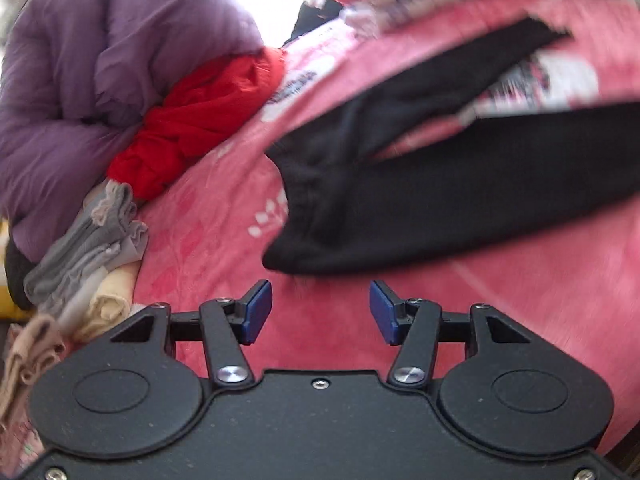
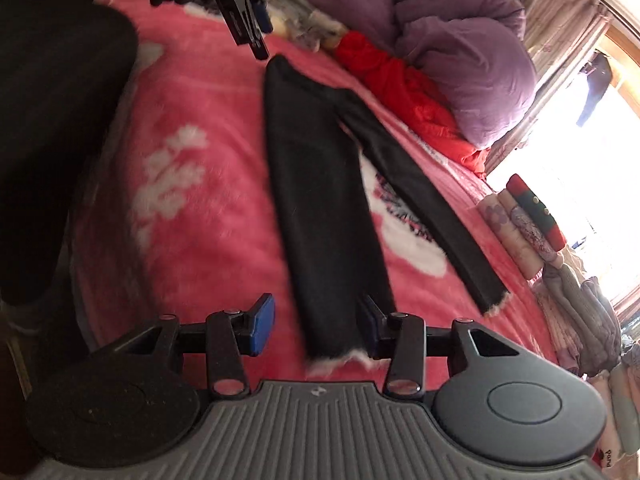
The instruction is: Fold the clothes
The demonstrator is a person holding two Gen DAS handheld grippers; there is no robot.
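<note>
Black trousers [image 2: 320, 184] lie flat on a pink blanket [image 2: 200, 240], waist far, both legs spread toward me, frayed white hems near. My right gripper [image 2: 316, 326] is open, its blue pads on either side of the nearer leg's hem, just above it. In the left wrist view the trousers' waist [image 1: 320, 216] lies just ahead of my left gripper [image 1: 320, 308], which is open and empty above the blanket [image 1: 208, 248]. The left gripper also shows in the right wrist view [image 2: 252, 28], at the waist end.
A purple duvet [image 1: 100, 80], a red garment [image 1: 192, 120] and folded grey and cream clothes [image 1: 88, 264] lie along the bed's edge. Stacked folded clothes [image 2: 528, 224] sit at the right by a bright window. A dark shape [image 2: 52, 120] fills the left.
</note>
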